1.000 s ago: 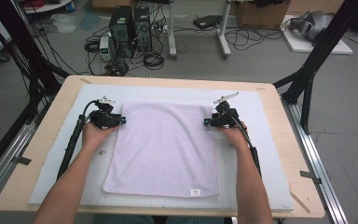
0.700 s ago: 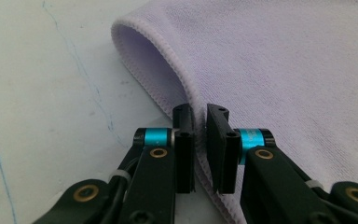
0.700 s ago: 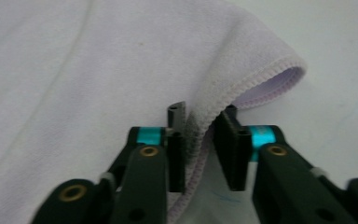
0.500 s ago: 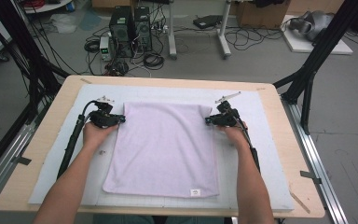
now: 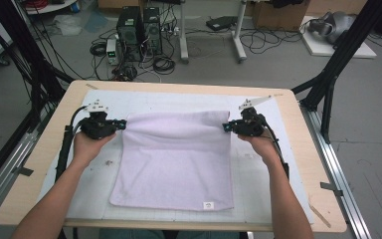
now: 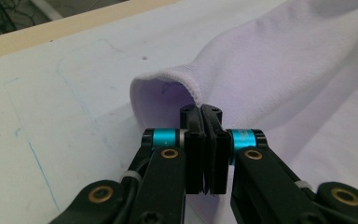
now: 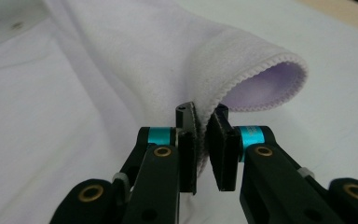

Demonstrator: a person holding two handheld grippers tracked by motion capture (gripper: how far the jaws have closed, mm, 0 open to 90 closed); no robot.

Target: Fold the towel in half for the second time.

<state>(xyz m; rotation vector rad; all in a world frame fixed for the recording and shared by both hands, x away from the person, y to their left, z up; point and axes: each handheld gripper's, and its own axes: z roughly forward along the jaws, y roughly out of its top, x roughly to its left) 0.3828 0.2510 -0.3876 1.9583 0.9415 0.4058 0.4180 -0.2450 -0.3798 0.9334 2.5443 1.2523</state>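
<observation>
Lilac terry cloth, a towel (image 5: 176, 162), lies spread on the white mat (image 5: 258, 174) over the wooden table (image 5: 25, 199), its far edge raised off the mat between my two grippers and its near edge flat, a small label at the near right corner. My left hand (image 5: 87, 144) reaches forward with the forearm straight, and the left gripper (image 5: 122, 124) points inward at the towel's far left corner. In the left gripper view its jaws have just been closing and now stand pressed together on the hemmed edge (image 6: 186, 84), which arches up in a loop above them. My right hand (image 5: 261, 144) mirrors that pose, with the right gripper (image 5: 226, 127) at the far right corner. Its jaws have likewise just been closing and pinch the cloth, with the hem (image 7: 265, 65) curling over them. No containers sit on the table.
</observation>
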